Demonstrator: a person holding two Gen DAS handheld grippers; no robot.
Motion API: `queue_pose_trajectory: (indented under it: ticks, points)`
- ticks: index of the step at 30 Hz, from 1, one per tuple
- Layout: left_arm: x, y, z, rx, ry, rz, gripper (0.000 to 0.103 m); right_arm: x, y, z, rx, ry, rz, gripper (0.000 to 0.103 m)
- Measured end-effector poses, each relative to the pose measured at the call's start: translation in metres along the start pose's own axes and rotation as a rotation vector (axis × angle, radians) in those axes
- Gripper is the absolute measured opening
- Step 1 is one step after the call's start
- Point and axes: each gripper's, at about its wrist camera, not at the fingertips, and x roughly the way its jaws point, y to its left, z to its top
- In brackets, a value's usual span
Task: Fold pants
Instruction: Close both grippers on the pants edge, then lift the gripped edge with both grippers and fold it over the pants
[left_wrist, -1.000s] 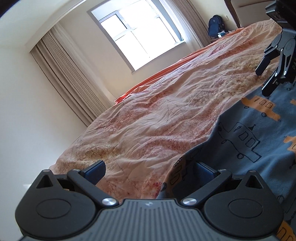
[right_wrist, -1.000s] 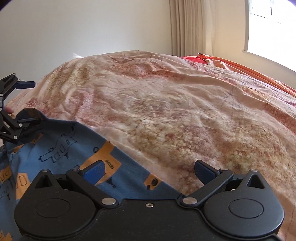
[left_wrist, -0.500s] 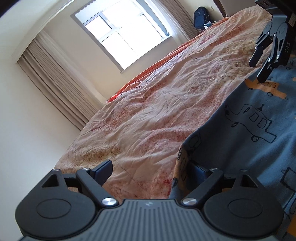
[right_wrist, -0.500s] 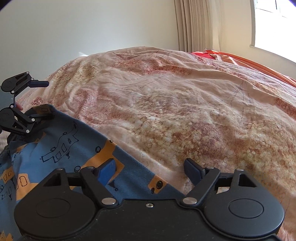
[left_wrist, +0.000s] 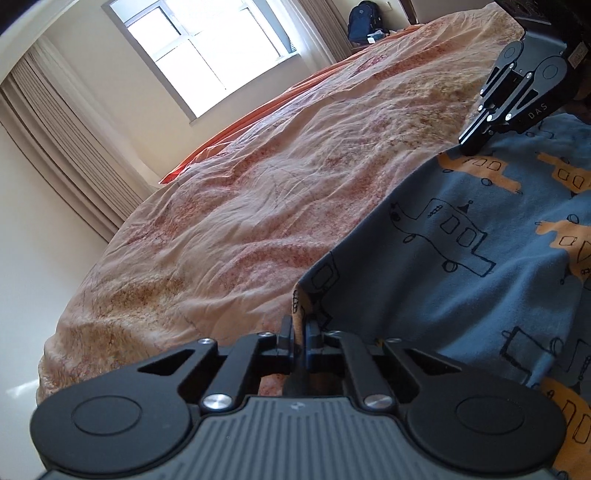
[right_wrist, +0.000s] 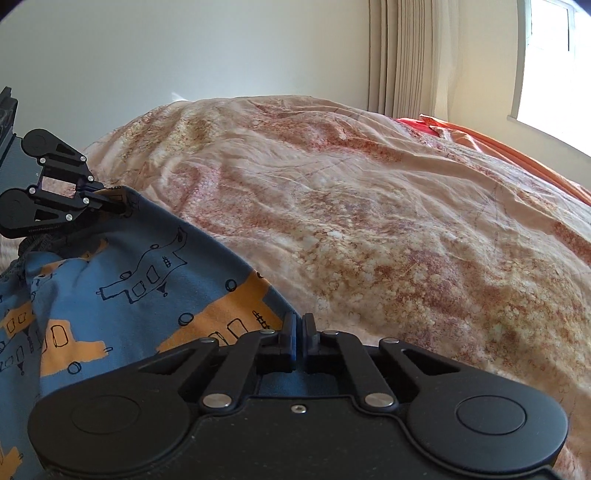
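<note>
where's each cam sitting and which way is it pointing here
Left wrist: sits on the left gripper, looking along its closed fingers across the bedspread toward the window; the right gripper shows at upper right.
Right wrist: sits on the right gripper, looking across the bed toward a plain wall and curtain; the left gripper shows at far left.
Shared: both see the blue printed pants, each gripper pinching an edge, and the same bedspread.
</note>
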Motion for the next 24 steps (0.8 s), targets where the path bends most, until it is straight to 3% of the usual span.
queue_pose_trajectory:
  ticks: [7,14,24]
  points:
    - [-0.035,0.004,-0.001,-0.105,-0.061,0.060,0.000,-0.045,0.033,0.000,-0.053,-0.104,-0.085,0.000]
    - [-0.105,-0.015,-0.024,-0.094,-0.281,0.142,0.000,-0.128,0.080,-0.008,-0.081,-0.223,-0.154,0.000]
    - [-0.190,-0.066,-0.084,-0.023,-0.463,0.185,0.000,-0.209,0.173,-0.080,-0.097,-0.277,-0.210,0.000]
